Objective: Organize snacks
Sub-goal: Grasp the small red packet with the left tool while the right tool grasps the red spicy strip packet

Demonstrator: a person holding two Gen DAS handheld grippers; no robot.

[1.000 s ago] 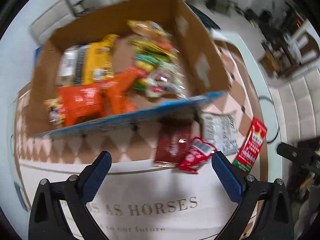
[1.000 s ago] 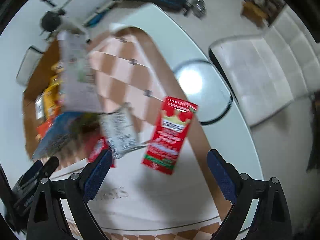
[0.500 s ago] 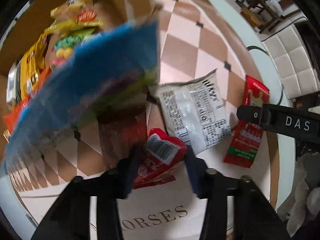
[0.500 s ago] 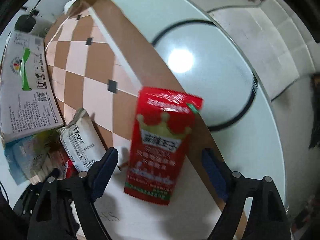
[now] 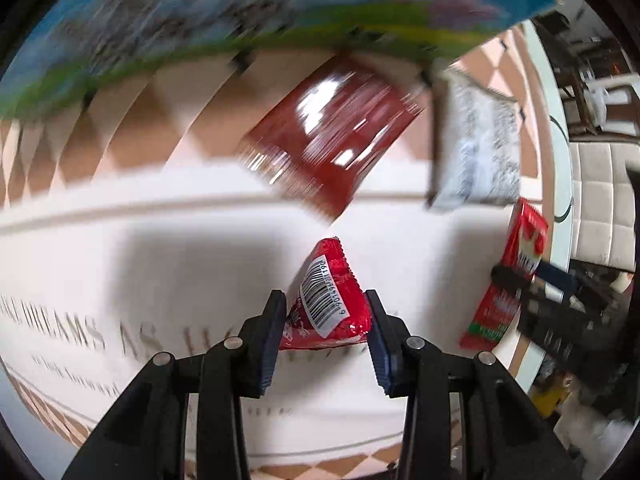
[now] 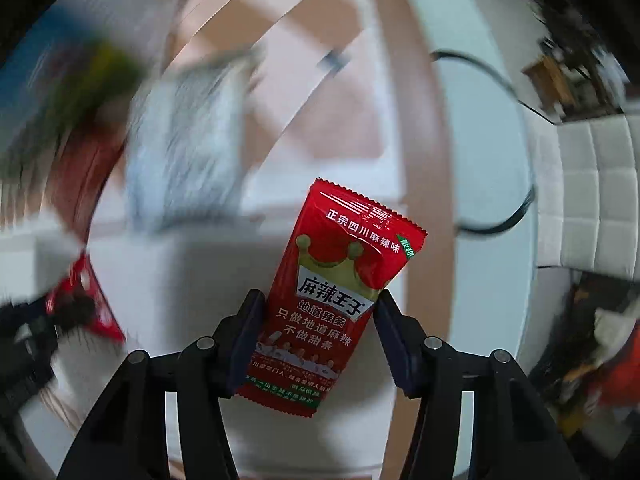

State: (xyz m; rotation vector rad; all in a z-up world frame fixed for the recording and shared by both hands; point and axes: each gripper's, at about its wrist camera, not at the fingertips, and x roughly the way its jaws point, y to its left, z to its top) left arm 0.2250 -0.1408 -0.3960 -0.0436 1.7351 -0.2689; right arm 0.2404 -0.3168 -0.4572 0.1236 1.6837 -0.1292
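Observation:
My left gripper [image 5: 326, 320] is shut on a small red snack packet [image 5: 328, 296] with a barcode label, held just above the white tablecloth [image 5: 160, 272]. My right gripper [image 6: 318, 312] points straight down and its jaws are closing. A flat red packet with a gold crown [image 6: 340, 280] lies between them, and the pads are just reaching its edges. That crown packet [image 5: 526, 236] also shows at the right edge of the left wrist view. The blue printed side of the cardboard snack box [image 5: 280, 4] fills the top of that view, blurred.
A dark red packet [image 5: 332, 140] and a white-grey packet [image 5: 476, 148] lie on the checkered cloth beside the box. The white-grey packet [image 6: 188, 148] is blurred in the right wrist view. The round table's rim [image 6: 516, 160] curves at the right, with a white padded sofa [image 6: 592, 192] beyond.
Both grippers came down toward the table. The left one closed from wide open onto the small red packet. The right one's jaws narrowed around the crown packet.

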